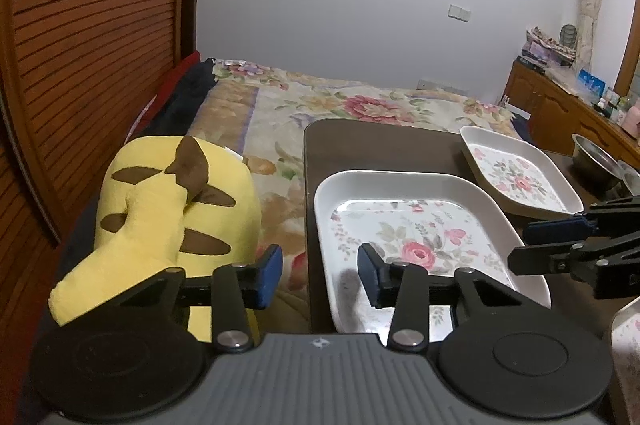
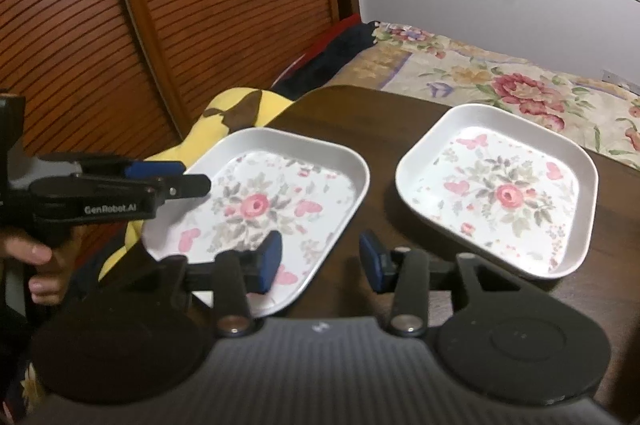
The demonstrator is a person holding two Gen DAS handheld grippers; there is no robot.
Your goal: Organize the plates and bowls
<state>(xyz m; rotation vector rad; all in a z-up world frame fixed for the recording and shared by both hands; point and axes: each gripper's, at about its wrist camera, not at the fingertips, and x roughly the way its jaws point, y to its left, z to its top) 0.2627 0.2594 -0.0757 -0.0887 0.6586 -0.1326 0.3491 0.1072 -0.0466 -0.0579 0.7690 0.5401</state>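
On the dark brown surface [image 2: 332, 105], two white square plates with rose prints sit side by side, apart from each other. Near plate [image 2: 260, 201] lies at the surface's left edge, its corner slightly overhanging toward the yellow plush toy [image 1: 176, 209]. Far plate [image 2: 500, 189] rests further right, flat, well onto the surface.

Left tool [image 1: 320, 271] hovers low over the left rim of the near plate [image 1: 404, 237]; its blue-padded fingers stand apart, one over the bed side, one over the plate's inside. Nothing between them.

Right tool [image 2: 320, 261] hangs above the gap between the two plates, fingers apart, holding nothing. In the left wrist view it [image 1: 520, 245] enters from the right, seen side-on.

A metal bowl [image 1: 596, 161] stands at the far right, beyond the far plate [image 1: 520, 177]. Floral bedspread [image 1: 320, 105] lies behind the surface; slatted wooden panel [image 1: 92, 45] on the left.
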